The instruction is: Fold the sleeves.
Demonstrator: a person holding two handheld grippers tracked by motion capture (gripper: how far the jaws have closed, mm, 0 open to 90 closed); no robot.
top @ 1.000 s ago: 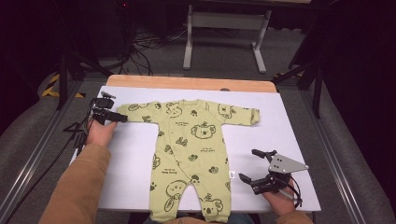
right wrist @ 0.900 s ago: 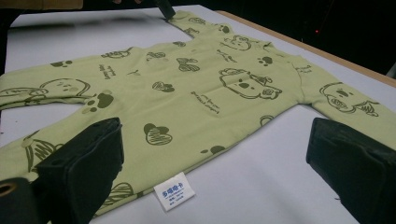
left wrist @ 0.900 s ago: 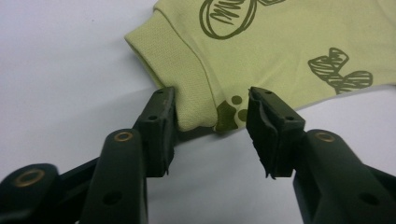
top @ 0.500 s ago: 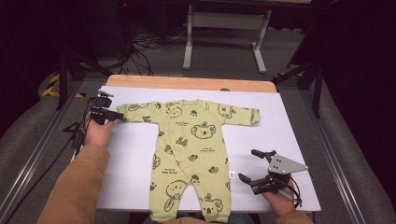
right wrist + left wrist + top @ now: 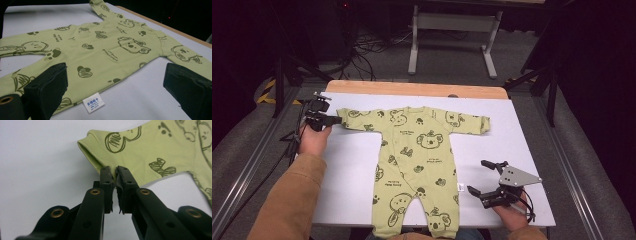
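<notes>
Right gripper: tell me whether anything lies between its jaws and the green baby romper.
Nothing visible does. The right gripper hovers open just beside the romper, with bare white table between them; in its own view only the romper's side label lies ahead. The left gripper is shut on the sleeve cuff.

I've got the green baby romper (image 5: pixel 419 165) spread flat on the white table (image 5: pixel 347 165), collar far, legs near. My left gripper (image 5: pixel 333 120), its jaws just closing, is at the left sleeve cuff (image 5: pixel 343 116). My right gripper (image 5: pixel 480 177) sits near right, jaws apart, just beside the romper's leg.
</notes>
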